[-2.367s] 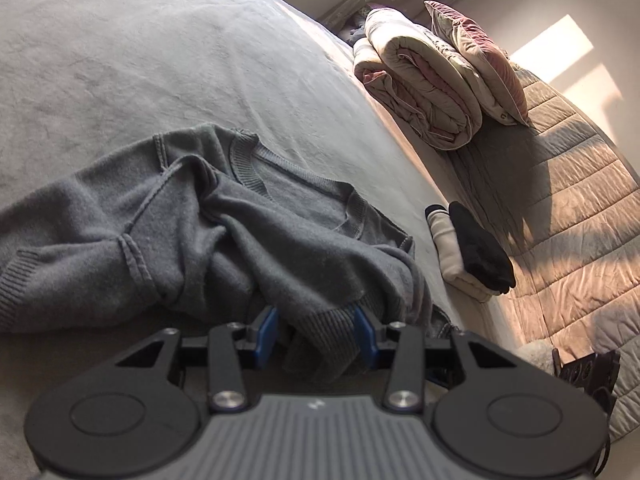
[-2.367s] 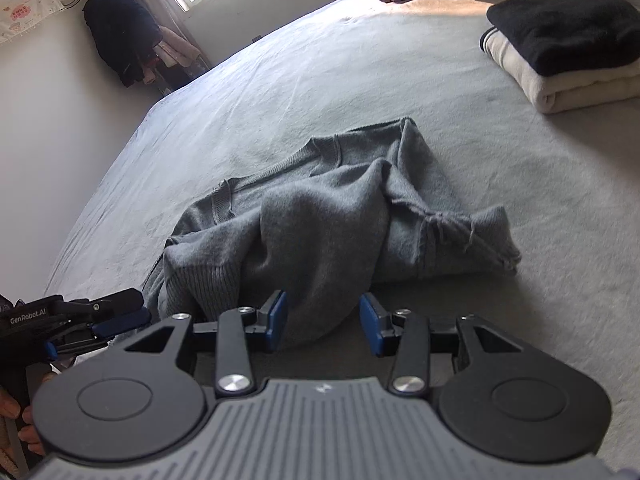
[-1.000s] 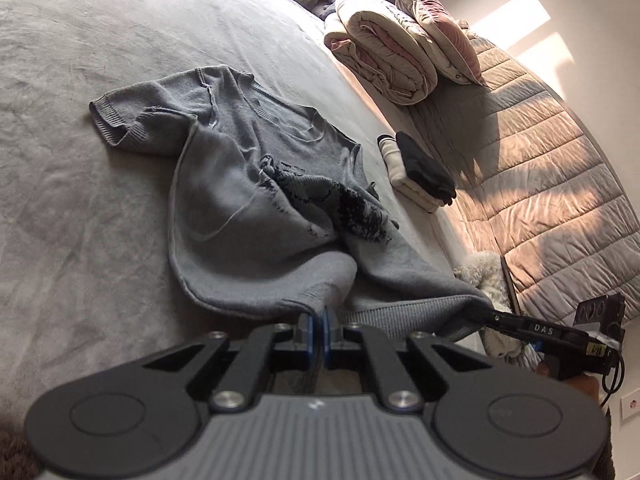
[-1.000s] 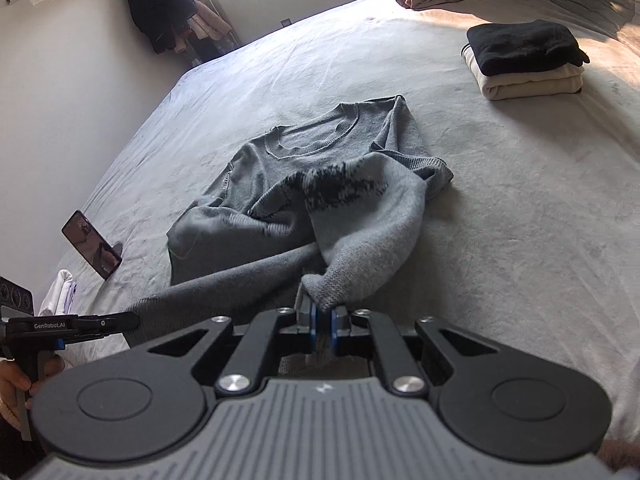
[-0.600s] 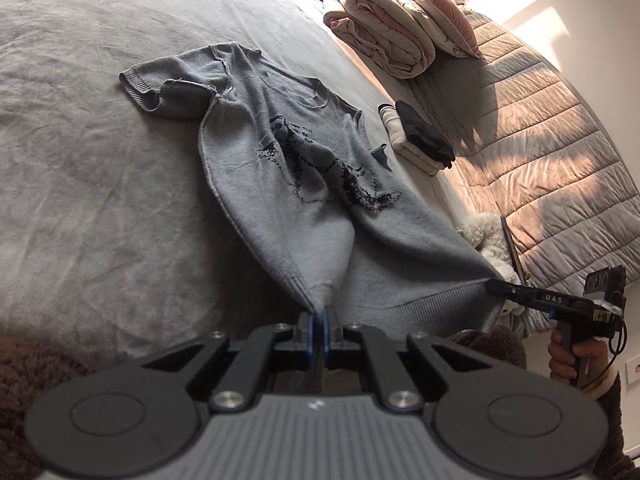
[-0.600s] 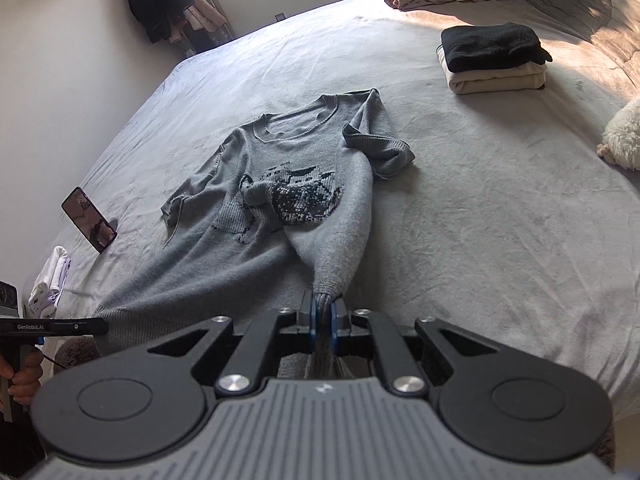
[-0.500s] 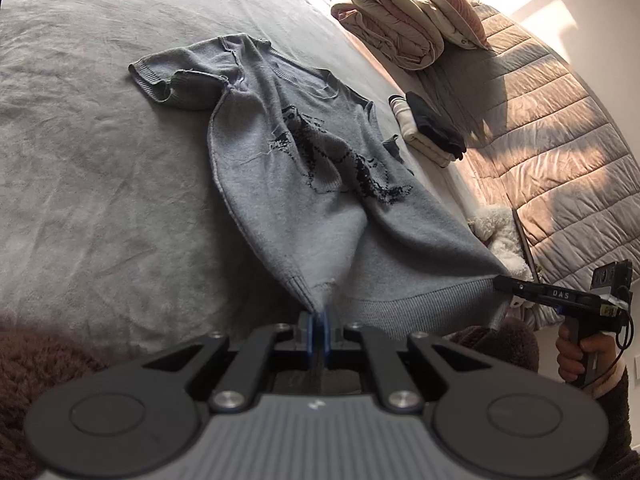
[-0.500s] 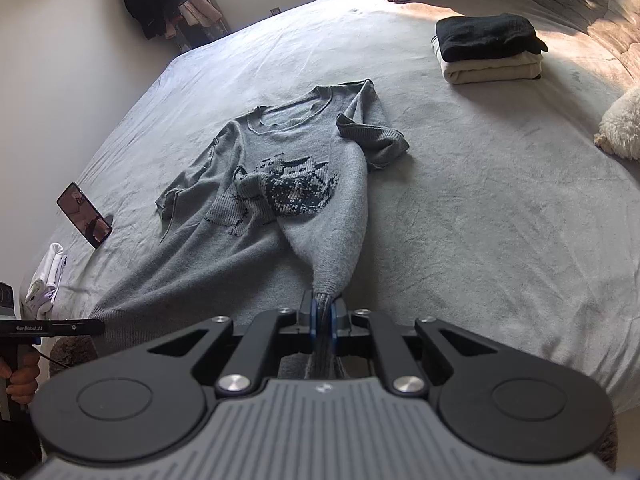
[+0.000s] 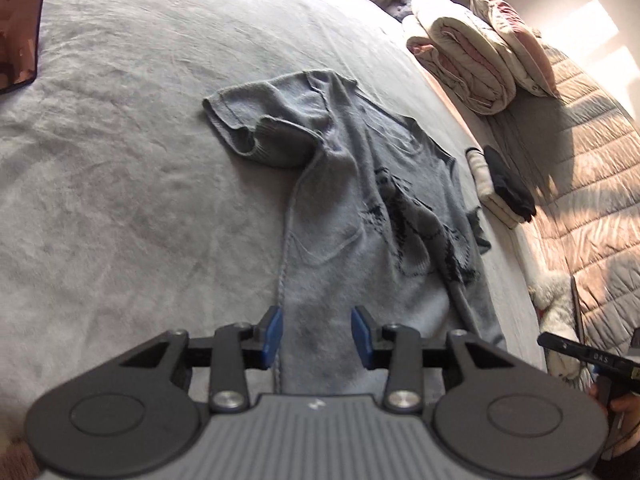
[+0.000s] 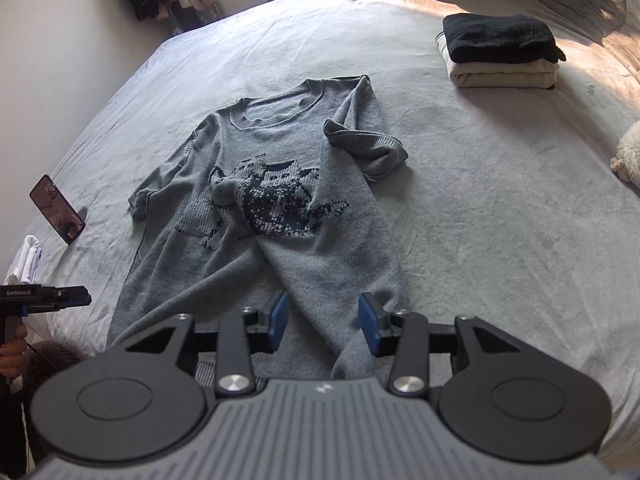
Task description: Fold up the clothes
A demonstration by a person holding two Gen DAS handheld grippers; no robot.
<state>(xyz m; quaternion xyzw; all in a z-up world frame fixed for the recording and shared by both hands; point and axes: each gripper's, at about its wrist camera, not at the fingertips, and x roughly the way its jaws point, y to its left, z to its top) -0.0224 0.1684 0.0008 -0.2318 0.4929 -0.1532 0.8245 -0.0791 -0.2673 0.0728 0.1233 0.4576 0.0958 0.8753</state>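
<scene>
- Grey knitted short-sleeved sweater (image 10: 280,216) with a dark pixel pattern on the chest lies stretched on the grey plush bed cover (image 10: 500,240), collar far from the cameras, hem near them.
- Its hem end reaches the near edge of the bed; the middle of the body is bunched in a ridge, and the sleeve on the right of the right wrist view is folded back over itself.
- Open cover lies on both sides of the sweater (more to the right in the right wrist view).
- Stack of folded clothes, black on cream (image 10: 500,52), sits well apart near the quilted headboard (image 9: 592,168); rolled beige duvets (image 9: 464,64) lie beyond it.
- Dark phone (image 10: 58,208) stands tilted on the cover, left of the sweater.
- Left gripper (image 9: 316,336) is low over the hem corner, blue pads (image 9: 273,334) spread apart with knit between them, not pinched.
- Right gripper (image 10: 323,322) likewise has jaws apart above the other hem corner; the cloth lies loose between them.
- A hand (image 10: 12,346) holds the left tool's grip.
</scene>
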